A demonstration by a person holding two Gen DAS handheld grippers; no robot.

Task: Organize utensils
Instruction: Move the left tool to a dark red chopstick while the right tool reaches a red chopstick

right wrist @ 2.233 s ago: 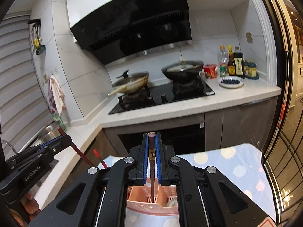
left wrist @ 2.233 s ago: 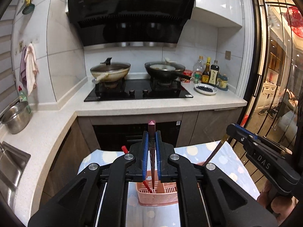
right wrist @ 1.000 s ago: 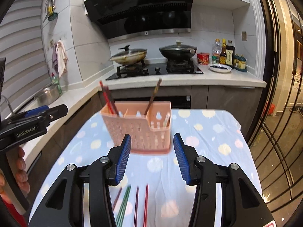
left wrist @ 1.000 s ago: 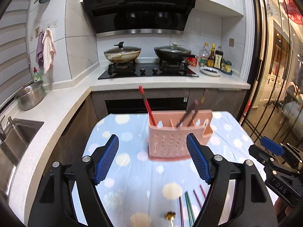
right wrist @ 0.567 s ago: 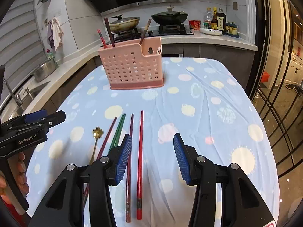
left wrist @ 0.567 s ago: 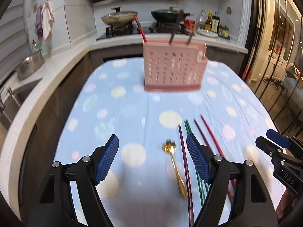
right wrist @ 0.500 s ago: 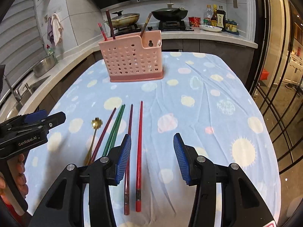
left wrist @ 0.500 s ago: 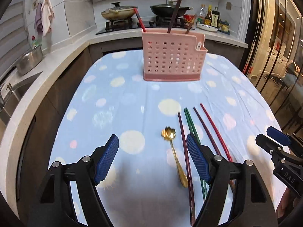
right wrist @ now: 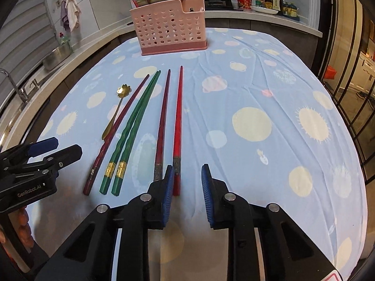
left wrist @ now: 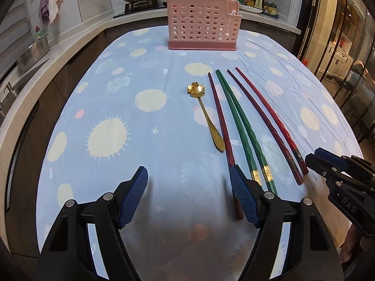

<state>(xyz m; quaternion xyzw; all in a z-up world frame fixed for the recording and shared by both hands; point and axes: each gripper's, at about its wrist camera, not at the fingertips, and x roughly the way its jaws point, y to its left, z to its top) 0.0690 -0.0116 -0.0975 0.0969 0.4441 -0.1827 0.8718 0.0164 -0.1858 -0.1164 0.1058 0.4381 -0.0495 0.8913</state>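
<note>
Tablecloth (left wrist: pixel 145 140) bears 5 chopsticks (right wrist: pixel 178 126); left tongs (left wrist: pixel 188 195) spread, right tongs (right wrist: pixel 187 193) closing, empty.

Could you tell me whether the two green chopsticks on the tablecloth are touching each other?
Touching. The right wrist view shows the two green chopsticks lying side by side with their shafts pressed together along most of their length and no cloth visible between them there.

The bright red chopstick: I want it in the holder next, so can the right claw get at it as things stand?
Probably yes. The bright red chopstick lies outermost in the row, its butt end just ahead of the right claw, whose jaws are closing with nothing between them; bare tablecloth lies beside it.
</note>
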